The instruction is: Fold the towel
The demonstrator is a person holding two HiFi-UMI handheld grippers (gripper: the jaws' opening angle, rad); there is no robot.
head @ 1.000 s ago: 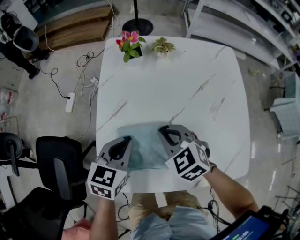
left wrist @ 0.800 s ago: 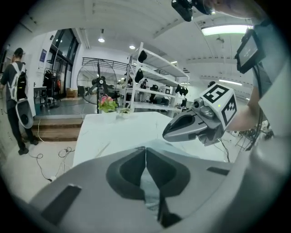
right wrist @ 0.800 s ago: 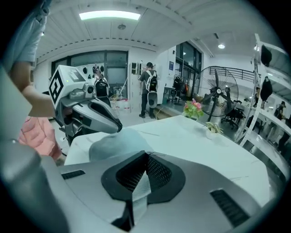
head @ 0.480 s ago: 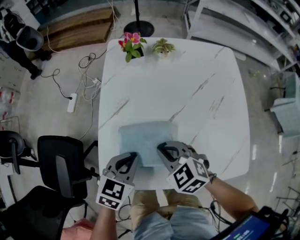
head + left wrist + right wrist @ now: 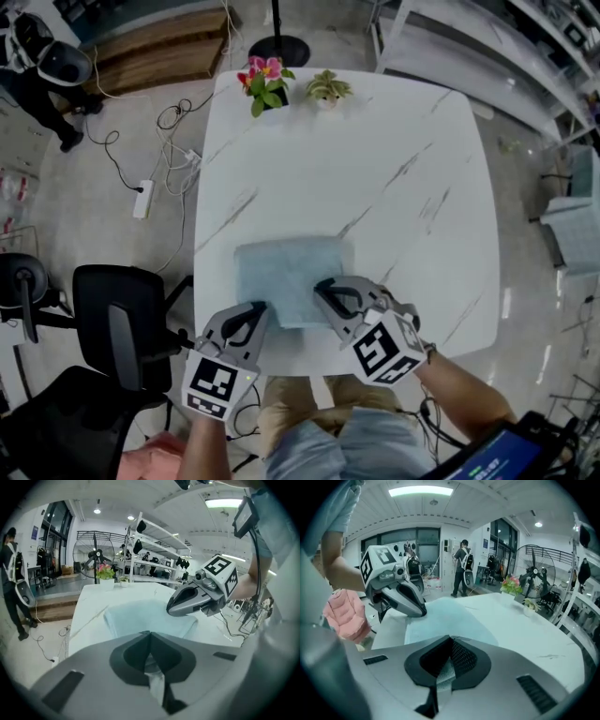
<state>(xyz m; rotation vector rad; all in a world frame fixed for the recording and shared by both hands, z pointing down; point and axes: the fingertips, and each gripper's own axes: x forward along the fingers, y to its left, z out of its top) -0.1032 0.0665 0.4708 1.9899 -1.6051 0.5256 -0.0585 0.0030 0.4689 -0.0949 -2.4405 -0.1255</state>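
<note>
Two grippers, left point(image 5: 253, 309) and right point(image 5: 323, 287), each pinch a near corner of the towel point(image 5: 291, 267), which lies flat by the table's point(image 5: 394, 159) near edge. A clean fold likely needs both corners lifted together, kept level, and laid squarely on the corners nearer the table's middle.

One towel point(image 5: 292, 279) and one desk point(image 5: 394, 141). Two tools: one left tool point(image 5: 260, 308), one right tool point(image 5: 322, 287). Two potted plants: one pink-flowered plant point(image 5: 263, 82), one green plant point(image 5: 326, 91). One power strip point(image 5: 142, 200), one standing person point(image 5: 42, 70), one big round fan point(image 5: 94, 556)
</note>
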